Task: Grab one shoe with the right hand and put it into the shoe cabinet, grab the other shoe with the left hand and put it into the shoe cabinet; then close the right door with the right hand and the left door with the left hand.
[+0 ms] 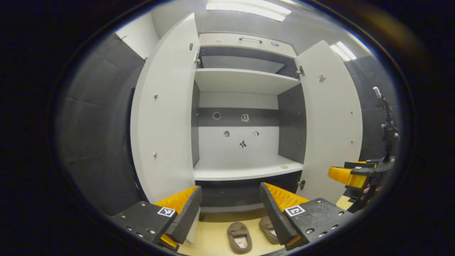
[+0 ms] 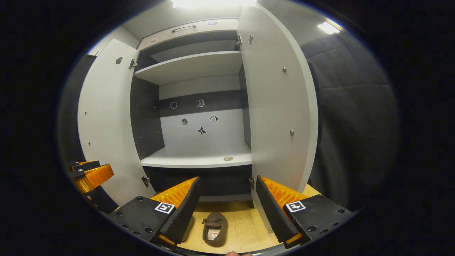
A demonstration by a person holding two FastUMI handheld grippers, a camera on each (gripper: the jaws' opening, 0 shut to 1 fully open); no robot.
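Both grippers hang in front of the open shoe cabinet (image 1: 245,106), fingers spread wide and holding nothing. In the left gripper view the left gripper (image 1: 230,209) faces the cabinet nearly head-on, with the left door (image 1: 163,117) and the right door (image 1: 330,121) both swung outward. The lower shelf (image 1: 245,170) and the upper shelf (image 1: 245,80) are bare. On the wooden floor (image 1: 213,238) below, between the fingers, lie two brown shoes: the left shoe (image 1: 239,237) in full, and the right shoe (image 1: 267,229) partly behind the right-hand finger. At the right edge of that view the right gripper (image 1: 350,176) hangs beside the right door, and a dark stand (image 1: 387,124) rises behind it.

From the right gripper view, the right gripper (image 2: 227,209) sits further toward the right door (image 2: 277,106), seen at a slant. There the right shoe (image 2: 214,229) lies open to sight, while the left shoe (image 2: 188,224) is mostly hidden behind the left-hand finger. The left gripper (image 2: 93,176) pokes in at the left edge, near the left door (image 2: 106,121).
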